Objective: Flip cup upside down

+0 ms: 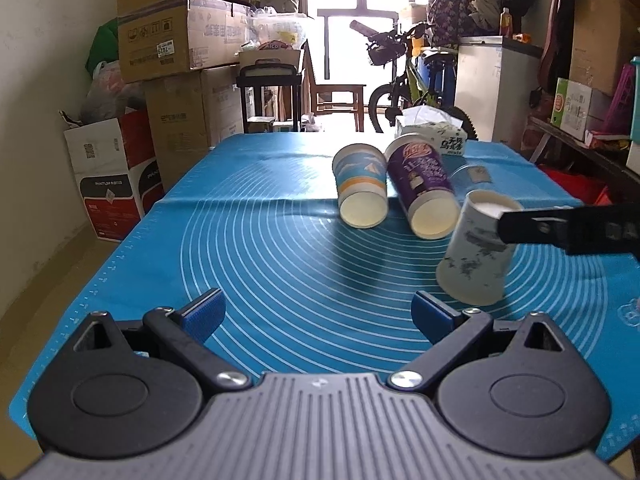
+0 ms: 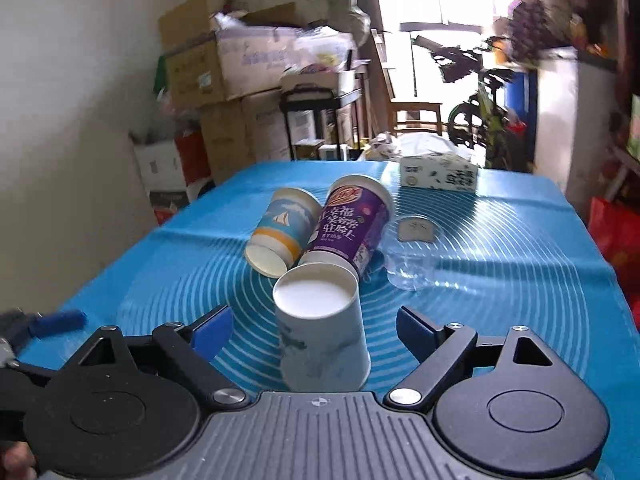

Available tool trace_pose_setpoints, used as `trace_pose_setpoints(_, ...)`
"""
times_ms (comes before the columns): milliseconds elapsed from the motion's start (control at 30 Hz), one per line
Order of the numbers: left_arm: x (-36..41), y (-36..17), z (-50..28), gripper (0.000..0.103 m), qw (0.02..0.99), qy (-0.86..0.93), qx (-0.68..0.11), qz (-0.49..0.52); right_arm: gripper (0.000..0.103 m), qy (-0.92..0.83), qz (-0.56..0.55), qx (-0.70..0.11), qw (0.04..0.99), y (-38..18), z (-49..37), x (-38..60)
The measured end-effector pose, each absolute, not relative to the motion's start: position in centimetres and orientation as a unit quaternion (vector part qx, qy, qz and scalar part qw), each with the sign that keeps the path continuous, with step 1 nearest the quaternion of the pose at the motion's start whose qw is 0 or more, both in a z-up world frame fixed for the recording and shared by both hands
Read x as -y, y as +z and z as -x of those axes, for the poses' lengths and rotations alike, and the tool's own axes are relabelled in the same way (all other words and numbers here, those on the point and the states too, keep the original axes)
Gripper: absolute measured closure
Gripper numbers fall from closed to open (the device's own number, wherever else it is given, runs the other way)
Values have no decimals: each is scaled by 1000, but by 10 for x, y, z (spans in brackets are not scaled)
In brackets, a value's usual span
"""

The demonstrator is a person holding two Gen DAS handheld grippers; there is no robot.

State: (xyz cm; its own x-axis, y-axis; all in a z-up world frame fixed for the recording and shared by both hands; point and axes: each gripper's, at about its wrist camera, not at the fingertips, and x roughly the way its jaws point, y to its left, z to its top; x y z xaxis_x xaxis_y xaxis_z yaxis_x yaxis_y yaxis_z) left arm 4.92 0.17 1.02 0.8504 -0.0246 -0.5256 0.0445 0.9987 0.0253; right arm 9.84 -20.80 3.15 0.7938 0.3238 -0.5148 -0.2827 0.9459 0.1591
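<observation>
A white paper cup with grey marks (image 2: 322, 332) stands upside down on the blue mat (image 2: 500, 280), base up, slightly tilted. It sits between the spread fingers of my right gripper (image 2: 314, 330), which is open; neither pad touches it. It also shows in the left wrist view (image 1: 476, 252), with a right gripper finger (image 1: 560, 228) beside its top. My left gripper (image 1: 318, 314) is open and empty, low over the mat to the cup's left.
A blue-and-white cup (image 1: 362, 190) and a purple cup (image 1: 424, 190) lie on their sides mid-mat. A clear plastic cup (image 2: 410, 256) lies beside them. A tissue box (image 2: 438, 176) stands at the far edge. Cardboard boxes and a bicycle lie beyond the table.
</observation>
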Motion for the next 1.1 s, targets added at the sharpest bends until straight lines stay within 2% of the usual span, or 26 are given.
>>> trace_pose_setpoints(133,2,22,-35,5,963,-20,-266,-23,5,140,-27,-246,959,43,-56,213)
trace_pose_setpoints(433,10,43,-3,5,969,-18,-247,-19,5,120,-27,-207,971,58,10,232)
trace_pose_setpoints(1100,27,47,37,5,971,-33,-236,-37,5,130,-37,-211,968,56,52,237)
